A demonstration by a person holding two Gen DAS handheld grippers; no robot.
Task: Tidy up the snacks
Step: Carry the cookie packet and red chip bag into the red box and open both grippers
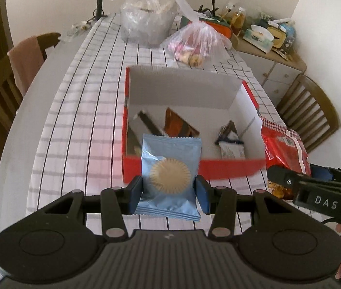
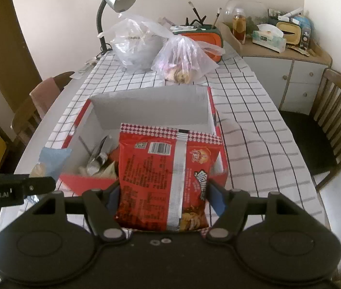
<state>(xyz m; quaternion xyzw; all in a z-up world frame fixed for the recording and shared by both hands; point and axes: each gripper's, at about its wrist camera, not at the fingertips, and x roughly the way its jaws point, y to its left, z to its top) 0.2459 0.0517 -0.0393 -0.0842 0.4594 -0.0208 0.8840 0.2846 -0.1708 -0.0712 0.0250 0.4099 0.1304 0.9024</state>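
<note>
Left gripper (image 1: 169,187): closed on a blue biscuit packet (image 1: 170,173), held before the red box (image 1: 194,166).
Right gripper (image 2: 165,197): clamped on a red chip bag (image 2: 165,180), held at the box's near-right corner.
Box: wrapped snacks (image 1: 230,142) are seen inside.

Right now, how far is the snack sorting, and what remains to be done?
Done: a few wrapped snacks already lie inside the open red cardboard box. In hand: the left tongs grip a light blue cookie packet; the right tongs grip a red crisp bag, both near the box's front edge. Left: dropping both in.
</note>
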